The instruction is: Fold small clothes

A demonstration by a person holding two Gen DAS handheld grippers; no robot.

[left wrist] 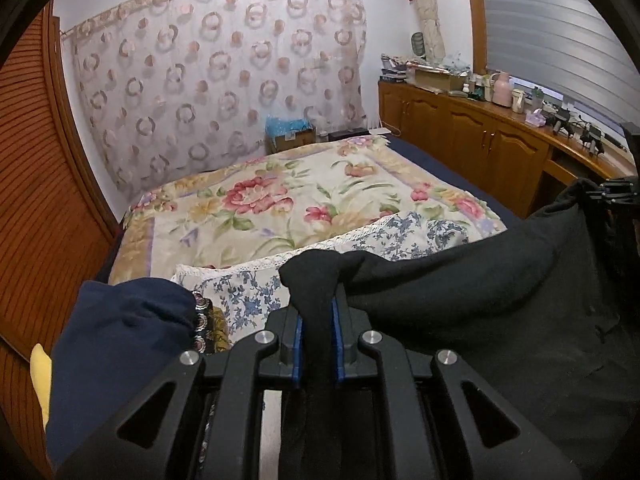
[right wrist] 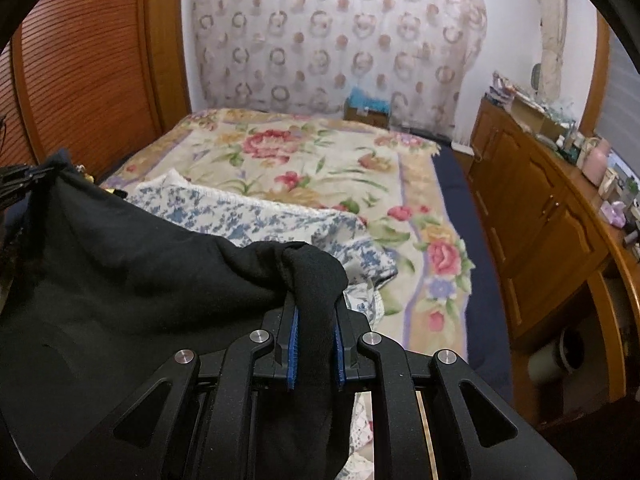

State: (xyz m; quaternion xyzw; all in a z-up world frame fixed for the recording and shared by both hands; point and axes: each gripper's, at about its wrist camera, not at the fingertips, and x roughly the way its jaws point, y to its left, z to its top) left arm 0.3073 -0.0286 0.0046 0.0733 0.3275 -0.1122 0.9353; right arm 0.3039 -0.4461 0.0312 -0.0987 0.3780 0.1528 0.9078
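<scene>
A black garment (left wrist: 472,292) hangs stretched between both grippers above the near end of the bed. My left gripper (left wrist: 316,300) is shut on one bunched corner of it, the cloth pinched between the blue pads. My right gripper (right wrist: 314,300) is shut on the opposite corner of the black garment (right wrist: 140,280), which sags to the left toward the other gripper (right wrist: 20,176). In the left wrist view the right gripper (left wrist: 616,192) shows at the far right edge. A blue-and-white floral cloth (left wrist: 248,288) with lace trim lies under the garment on the bed.
The bed carries a cream flowered blanket (right wrist: 320,160). A navy garment (left wrist: 120,340) lies at the lower left with something yellow beside it. A wooden cabinet (right wrist: 532,216) with bottles runs along the right, a slatted wooden wardrobe (right wrist: 88,72) along the left. A box (left wrist: 290,136) stands beyond the bed.
</scene>
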